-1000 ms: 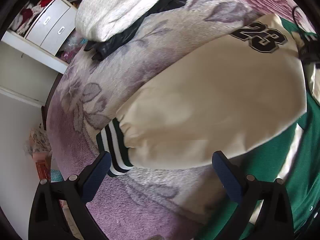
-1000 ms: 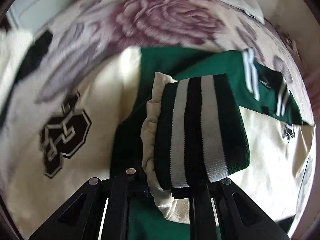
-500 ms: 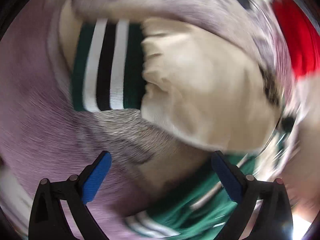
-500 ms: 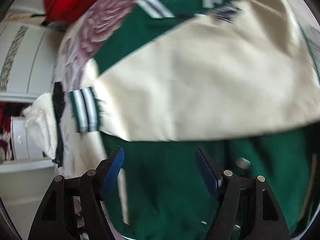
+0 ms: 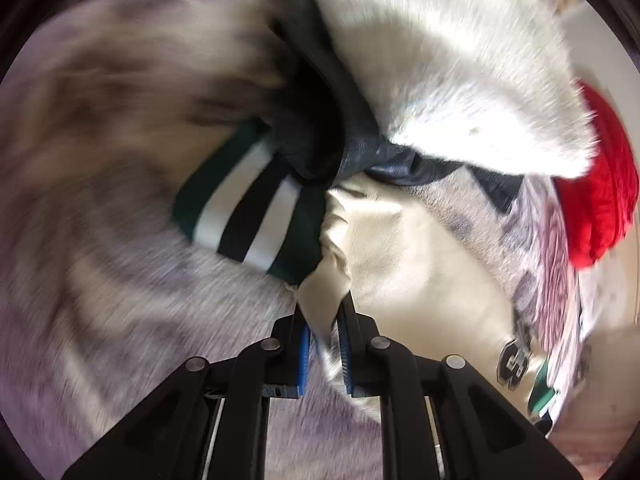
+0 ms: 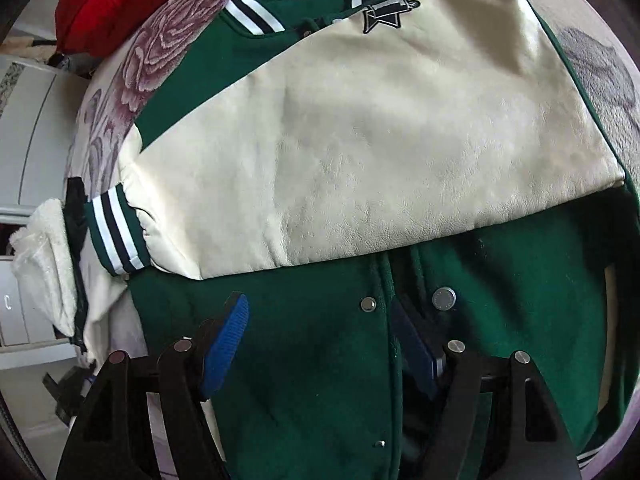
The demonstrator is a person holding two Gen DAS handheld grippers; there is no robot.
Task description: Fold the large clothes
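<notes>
Left gripper (image 5: 323, 334) is pinching a fold of the cream sleeve (image 5: 404, 256) just behind its striped cuff (image 5: 252, 208), which lies ahead and to the left on the flowered bedspread (image 5: 100, 280). A white fleece (image 5: 440, 60) and a red garment (image 5: 600, 196) lie beyond. Right gripper (image 6: 320, 320) hovers spread over the green jacket (image 6: 312, 380) front near its snaps (image 6: 444, 299); the other cream sleeve (image 6: 360, 160) lies folded across the chest ahead of it.
</notes>
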